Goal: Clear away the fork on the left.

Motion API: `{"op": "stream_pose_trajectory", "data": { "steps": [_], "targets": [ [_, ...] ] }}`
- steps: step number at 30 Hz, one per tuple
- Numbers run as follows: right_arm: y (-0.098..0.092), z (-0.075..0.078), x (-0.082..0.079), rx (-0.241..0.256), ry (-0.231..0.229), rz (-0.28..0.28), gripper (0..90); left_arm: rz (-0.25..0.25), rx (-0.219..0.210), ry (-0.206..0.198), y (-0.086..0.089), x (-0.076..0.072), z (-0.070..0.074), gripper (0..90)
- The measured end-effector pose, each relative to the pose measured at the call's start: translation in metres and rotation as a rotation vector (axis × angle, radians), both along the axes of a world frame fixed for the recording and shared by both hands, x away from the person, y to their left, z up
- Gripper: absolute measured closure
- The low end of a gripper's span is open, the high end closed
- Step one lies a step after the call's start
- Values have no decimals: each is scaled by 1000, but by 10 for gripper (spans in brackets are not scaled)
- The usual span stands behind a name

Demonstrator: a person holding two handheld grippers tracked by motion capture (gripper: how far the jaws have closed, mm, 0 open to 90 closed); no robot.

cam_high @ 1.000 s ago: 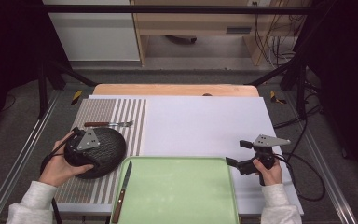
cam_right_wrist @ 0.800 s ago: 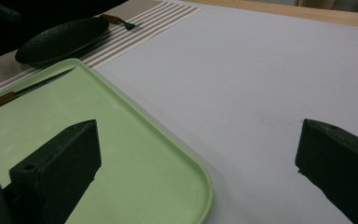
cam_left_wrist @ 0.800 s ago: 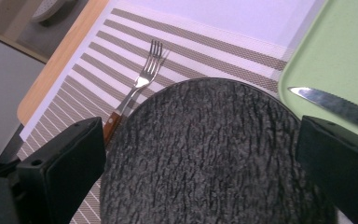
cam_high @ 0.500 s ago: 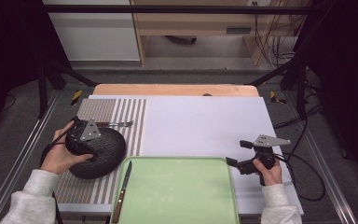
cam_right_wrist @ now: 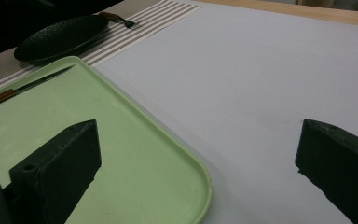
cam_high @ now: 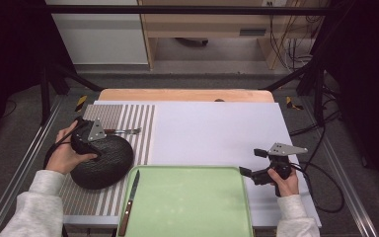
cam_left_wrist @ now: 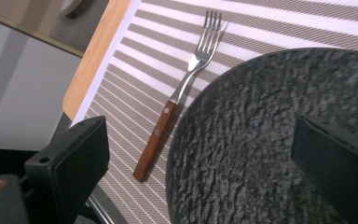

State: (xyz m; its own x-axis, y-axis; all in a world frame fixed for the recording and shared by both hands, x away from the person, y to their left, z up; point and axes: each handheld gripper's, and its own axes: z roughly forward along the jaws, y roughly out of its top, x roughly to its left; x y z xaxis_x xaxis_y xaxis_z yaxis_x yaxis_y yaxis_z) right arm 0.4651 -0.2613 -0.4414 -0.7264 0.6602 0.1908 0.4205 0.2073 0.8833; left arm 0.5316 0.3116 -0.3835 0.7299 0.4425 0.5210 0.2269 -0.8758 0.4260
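Fork (cam_left_wrist: 186, 79) with a wooden handle lies on the striped placemat (cam_high: 128, 118), just beside the dark textured plate (cam_high: 103, 160) and ahead of the left gripper (cam_left_wrist: 200, 154), whose jaws stand released and wide, holding nothing, above the plate's rim. The right gripper (cam_right_wrist: 196, 163) hovers with its jaws spread and empty, over the corner of the green tray (cam_high: 187, 207) and the white table cover (cam_high: 217, 133). A knife (cam_high: 129, 202) lies at the tray's left edge.
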Motion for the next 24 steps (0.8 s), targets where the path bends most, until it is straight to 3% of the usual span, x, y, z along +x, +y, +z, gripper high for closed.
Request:
{"op": "stream_pose_trajectory", "data": {
  "steps": [3,18,24],
  "targets": [
    [0,0,0,0,-1,-1,6,-11,23,-27,2,5,-1,48],
    [0,0,0,-2,-1,-3,6,13,120,-43,17,32,-19,80],
    [0,0,0,-7,0,-2,6,29,160,-93,23,40,-20,94]
  ]
}}
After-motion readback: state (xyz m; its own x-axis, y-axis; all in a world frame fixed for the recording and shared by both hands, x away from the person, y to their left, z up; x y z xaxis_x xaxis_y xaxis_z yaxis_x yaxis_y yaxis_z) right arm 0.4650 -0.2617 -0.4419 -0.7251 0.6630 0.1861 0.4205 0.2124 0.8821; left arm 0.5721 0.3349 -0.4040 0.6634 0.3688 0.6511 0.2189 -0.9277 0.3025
